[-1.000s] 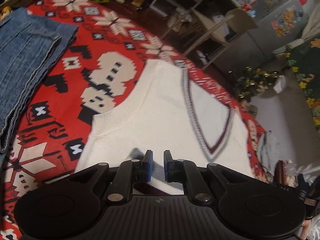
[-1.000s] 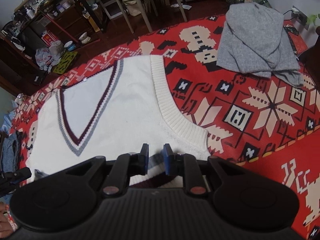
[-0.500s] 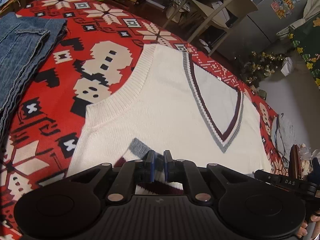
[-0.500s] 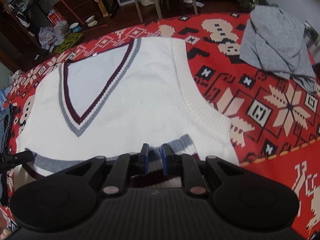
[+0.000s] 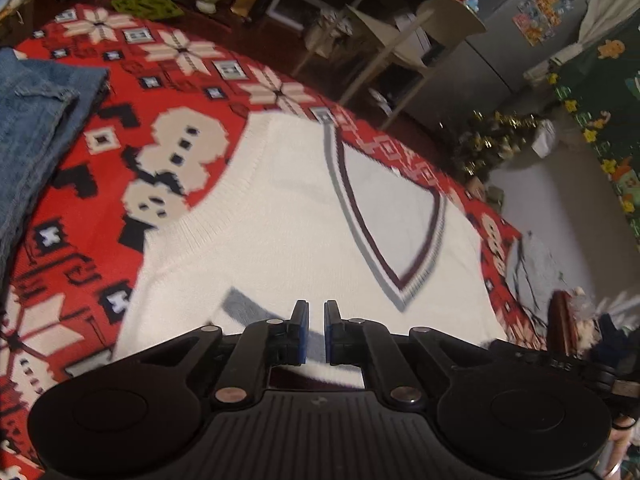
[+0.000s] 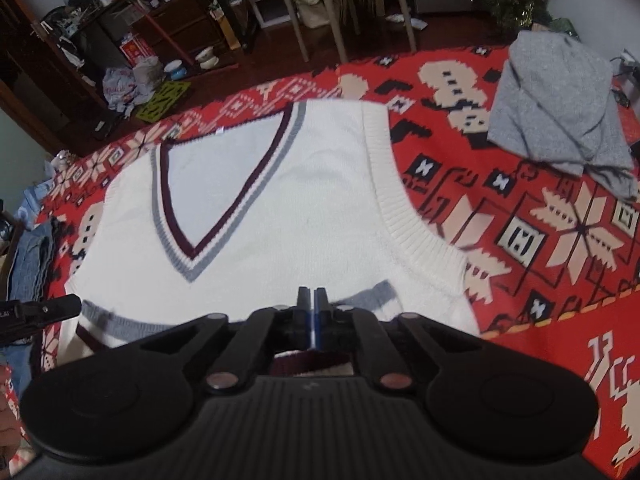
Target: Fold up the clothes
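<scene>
The white V-neck sweater vest (image 6: pixel 320 200) lies flat on the red patterned rug (image 6: pixel 560 240). The right tool (image 6: pixel 311 300) is clamped together on its striped hem; the left tool (image 5: pixel 315 312) is closing on that hem. Since a second ago, the hem has been lifted and folded up over the body.

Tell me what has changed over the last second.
Both grippers closed on the white vest's bottom hem: the right gripper has shut on it, and the left gripper is closing on it. The hem now lifts off the vest body. Jeans and grey garment stayed put.
</scene>
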`<state>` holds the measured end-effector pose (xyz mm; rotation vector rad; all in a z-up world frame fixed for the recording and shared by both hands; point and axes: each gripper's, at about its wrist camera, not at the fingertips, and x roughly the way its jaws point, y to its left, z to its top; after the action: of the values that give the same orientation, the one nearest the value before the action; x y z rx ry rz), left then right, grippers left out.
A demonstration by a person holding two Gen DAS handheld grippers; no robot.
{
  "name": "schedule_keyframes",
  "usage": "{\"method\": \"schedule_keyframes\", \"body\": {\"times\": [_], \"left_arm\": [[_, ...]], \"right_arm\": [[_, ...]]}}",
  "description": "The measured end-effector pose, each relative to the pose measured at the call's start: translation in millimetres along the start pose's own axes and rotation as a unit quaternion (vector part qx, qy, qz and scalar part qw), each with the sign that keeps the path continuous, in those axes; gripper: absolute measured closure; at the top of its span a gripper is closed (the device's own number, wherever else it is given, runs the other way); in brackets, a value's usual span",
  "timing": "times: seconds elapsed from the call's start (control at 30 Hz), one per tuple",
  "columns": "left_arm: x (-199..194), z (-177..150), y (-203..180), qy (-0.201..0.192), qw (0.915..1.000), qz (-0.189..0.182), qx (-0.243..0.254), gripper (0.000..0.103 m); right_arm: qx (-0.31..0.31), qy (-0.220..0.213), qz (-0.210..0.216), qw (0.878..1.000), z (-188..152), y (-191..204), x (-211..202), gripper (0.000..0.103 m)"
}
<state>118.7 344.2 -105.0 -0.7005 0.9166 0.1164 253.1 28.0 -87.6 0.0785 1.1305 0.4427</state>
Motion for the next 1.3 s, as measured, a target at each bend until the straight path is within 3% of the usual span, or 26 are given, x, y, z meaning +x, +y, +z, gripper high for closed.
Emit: {"method": "schedule_keyframes", "body": {"times": [0.13,0.17,0.4,0.63,0.9,1.17,1.3], "left_arm": [[20.0,-4.4,5.0,0.022,0.9991,0.036,0.003,0.099],[23.9,-4.0,6.5,0.024,0.9990,0.039,0.003,0.099],[26.9,1.0,15.9,0.003,0.9995,0.031,-0.003,0.102],[-1.7,7.6,13.4,-0.024,0.9995,0.020,-0.006,0.102],[20.7,1.1,21.7,0.004,0.9983,0.058,0.002,0.102],[22.6,3.8,19.9,-0.022,0.9980,0.059,0.011,0.101],[17.7,3.2,13.7,-0.032,0.9971,0.066,0.022,0.099]], "right_arm": [[0.002,0.019,-0.028,0.999,-4.4,0.2,23.0,0.103],[-0.001,0.007,-0.026,1.000,-5.8,0.4,24.6,0.103],[0.015,-0.026,-0.006,1.000,-2.3,-10.8,28.0,0.103],[0.034,-0.038,-0.005,0.999,9.0,-23.8,-4.0,0.102],[0.050,0.012,-0.032,0.998,-0.8,-40.1,13.4,0.102],[0.041,-0.022,-0.025,0.999,4.3,-38.2,23.2,0.099],[0.037,-0.032,0.000,0.999,7.1,-37.0,12.4,0.093]]}}
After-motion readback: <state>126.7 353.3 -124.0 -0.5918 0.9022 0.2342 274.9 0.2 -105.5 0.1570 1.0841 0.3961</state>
